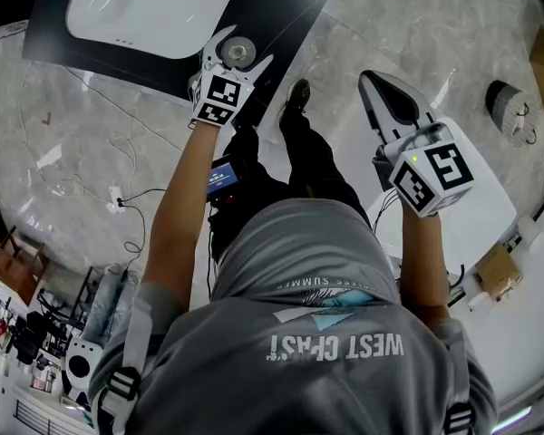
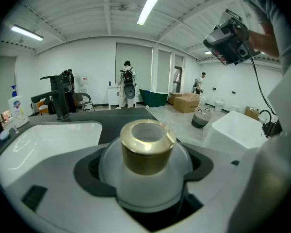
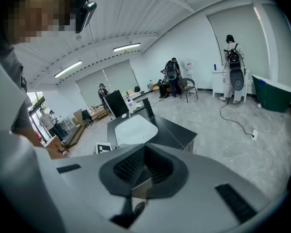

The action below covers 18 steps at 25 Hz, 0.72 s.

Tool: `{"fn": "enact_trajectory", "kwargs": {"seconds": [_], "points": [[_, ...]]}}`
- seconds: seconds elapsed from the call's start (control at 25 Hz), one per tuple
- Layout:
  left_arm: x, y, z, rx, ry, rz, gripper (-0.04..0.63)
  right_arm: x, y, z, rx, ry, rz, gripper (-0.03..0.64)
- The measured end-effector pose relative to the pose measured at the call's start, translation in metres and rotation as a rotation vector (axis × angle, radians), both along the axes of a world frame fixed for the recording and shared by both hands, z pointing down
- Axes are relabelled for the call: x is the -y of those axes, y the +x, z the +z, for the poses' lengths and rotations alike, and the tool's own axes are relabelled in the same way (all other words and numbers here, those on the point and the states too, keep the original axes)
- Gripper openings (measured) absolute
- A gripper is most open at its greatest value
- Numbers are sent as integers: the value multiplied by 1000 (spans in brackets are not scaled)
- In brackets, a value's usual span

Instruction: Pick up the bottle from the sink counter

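Nearest the person, the right claw [image 1: 383, 98] hangs over the floor well apart from the sink, its jaws together on nothing. It looks parked there to keep out of the way.

Further out, the left arm reaches forward and the left claw [image 1: 236, 62] stands wide round the bottle [image 2: 146, 152], a frosted white thing with a gold collar. The dark pads sit just beside its flanks, and I see no firm squeeze yet. The bottle is upright at the near edge of the black tabletop [image 1: 281, 16], probably why the reach is so level and straight.

Beyond it lie the white basin [image 1: 154, 7] and the dark faucet [image 2: 62, 98].
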<state>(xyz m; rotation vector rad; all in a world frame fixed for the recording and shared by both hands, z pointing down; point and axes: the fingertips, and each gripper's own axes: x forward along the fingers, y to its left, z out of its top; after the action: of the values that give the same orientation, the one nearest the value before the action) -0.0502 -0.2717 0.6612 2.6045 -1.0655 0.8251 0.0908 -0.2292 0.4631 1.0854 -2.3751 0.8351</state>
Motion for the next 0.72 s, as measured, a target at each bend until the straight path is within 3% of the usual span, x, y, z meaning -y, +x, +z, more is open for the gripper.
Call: {"fn": "enact_trajectory", "kwargs": {"seconds": [0.28, 0.72], "points": [[4, 1, -5, -25, 47, -27, 327, -3, -2, 1, -8, -6, -9, -3], [8, -6, -5, -38, 5, -73, 327, -3, -4, -3, -8, 3, -9, -3]]}}
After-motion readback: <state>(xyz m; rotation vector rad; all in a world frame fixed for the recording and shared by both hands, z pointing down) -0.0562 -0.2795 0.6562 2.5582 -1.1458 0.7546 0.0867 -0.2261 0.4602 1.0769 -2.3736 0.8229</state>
